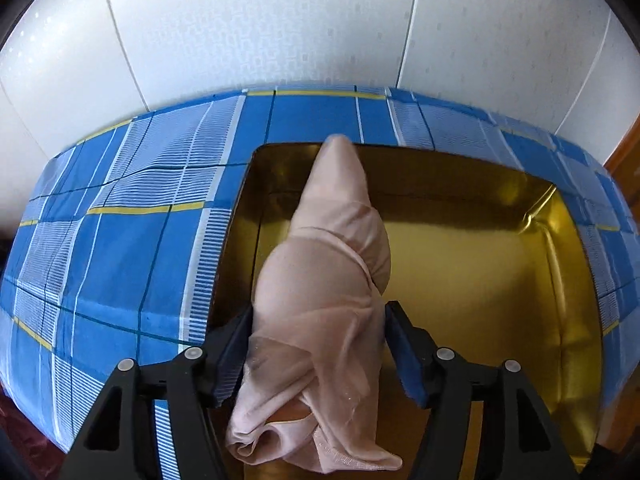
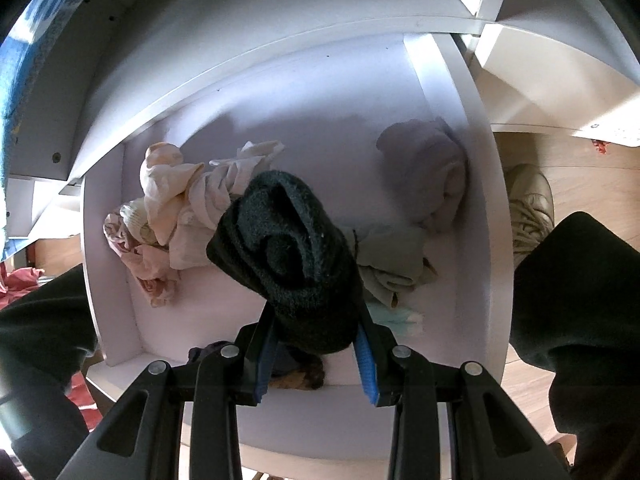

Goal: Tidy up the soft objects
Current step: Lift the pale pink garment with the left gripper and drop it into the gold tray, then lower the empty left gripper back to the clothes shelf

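Observation:
My left gripper [image 1: 320,332] is shut on a rolled pale pink cloth [image 1: 328,264] and holds it over the near left part of a gold metal tin [image 1: 500,272]. The cloth's loose end hangs below the fingers. My right gripper [image 2: 316,336] is shut on a rolled black fuzzy sock [image 2: 288,248] and holds it above an open white drawer [image 2: 108,280]. In the drawer lie cream and pink crumpled cloths [image 2: 180,208] at the left, a pale lilac roll [image 2: 432,172] at the right and a light green piece [image 2: 396,268] beside the sock.
The tin sits on a blue checked cloth [image 1: 120,240] against a white panelled wall [image 1: 280,20]. A dark and a brown item [image 2: 296,376] lie at the drawer's near edge. The person's dark trouser legs [image 2: 580,300] and a shoe [image 2: 528,208] flank the drawer on a wooden floor.

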Available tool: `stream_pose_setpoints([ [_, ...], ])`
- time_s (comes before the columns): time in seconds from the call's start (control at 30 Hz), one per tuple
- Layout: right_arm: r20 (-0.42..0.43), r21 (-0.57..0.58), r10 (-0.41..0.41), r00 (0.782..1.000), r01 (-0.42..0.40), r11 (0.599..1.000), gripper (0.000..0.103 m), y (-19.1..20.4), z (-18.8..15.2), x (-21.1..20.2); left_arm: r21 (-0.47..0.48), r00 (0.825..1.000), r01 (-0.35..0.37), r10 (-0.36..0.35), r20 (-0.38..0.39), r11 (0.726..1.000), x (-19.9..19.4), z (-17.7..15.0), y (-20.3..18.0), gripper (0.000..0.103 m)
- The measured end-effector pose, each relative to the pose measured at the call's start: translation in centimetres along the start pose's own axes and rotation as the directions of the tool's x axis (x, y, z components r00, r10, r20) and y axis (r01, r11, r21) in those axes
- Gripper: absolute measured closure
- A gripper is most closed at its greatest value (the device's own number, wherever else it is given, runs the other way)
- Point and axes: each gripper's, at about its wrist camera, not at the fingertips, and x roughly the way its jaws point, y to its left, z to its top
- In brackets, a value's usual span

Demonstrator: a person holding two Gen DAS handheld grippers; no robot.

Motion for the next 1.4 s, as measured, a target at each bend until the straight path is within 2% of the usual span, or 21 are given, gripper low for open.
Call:
stream_pose_setpoints([
  [0.13,0.007,0.003,-0.002,1.000,0.002,1.000,0.069,-0.1,0.0,-0.2,0.011,0.997,-0.017,0.016,0.073,1.000,-2.1,-0.1,0.1,0.024],
  [0.33,0.024,-0.022,-0.045,0.999,0.045,0.999,0.069,0.2,0.0,-0.4,0.034,0.984,-0.045,0.039,0.173,0.998,-5.6,-1.2,1.1,0.024],
  [0.47,0.041,-0.035,-0.090,0.995,0.091,0.995,0.069,0.1,0.0,-0.6,0.033,0.966,-0.069,0.059,0.250,0.997,-8.1,-3.9,2.0,0.024],
  [0.57,0.059,-0.053,-0.117,0.991,0.121,0.991,0.069,0.3,-0.1,-0.9,0.056,0.949,-0.058,0.037,0.312,0.997,-10.2,-7.3,2.0,0.024],
  [0.67,0.065,-0.063,-0.127,0.990,0.132,0.989,0.069,0.5,-0.2,-1.1,0.073,0.943,-0.031,0.005,0.332,0.997,-11.4,-10.8,1.7,0.024],
  [0.8,0.069,-0.077,-0.137,0.988,0.143,0.987,0.069,0.7,-0.3,-1.1,0.074,0.944,0.019,-0.043,0.329,0.997,-12.2,-15.2,1.0,0.024],
  [0.97,0.081,-0.090,-0.142,0.987,0.149,0.985,0.069,0.9,-0.4,-1.3,0.114,0.941,0.000,-0.038,0.337,0.994,-12.2,-19.9,-0.6,0.023],
  [1.1,0.083,-0.089,-0.143,0.986,0.150,0.985,0.069,0.8,-0.4,-1.4,0.156,0.957,-0.019,-0.028,0.290,0.988,-10.5,-23.6,-1.9,0.023],
  [1.2,0.088,-0.092,-0.140,0.986,0.148,0.985,0.069,0.9,-0.4,-1.7,0.164,0.973,-0.005,-0.033,0.226,0.986,-8.7,-25.7,-2.6,0.023],
  [1.4,0.095,-0.092,-0.134,0.986,0.143,0.985,0.069,0.9,-0.4,-1.9,0.116,0.994,0.020,-0.032,0.103,0.993,-4.9,-28.0,-3.2,0.023],
])
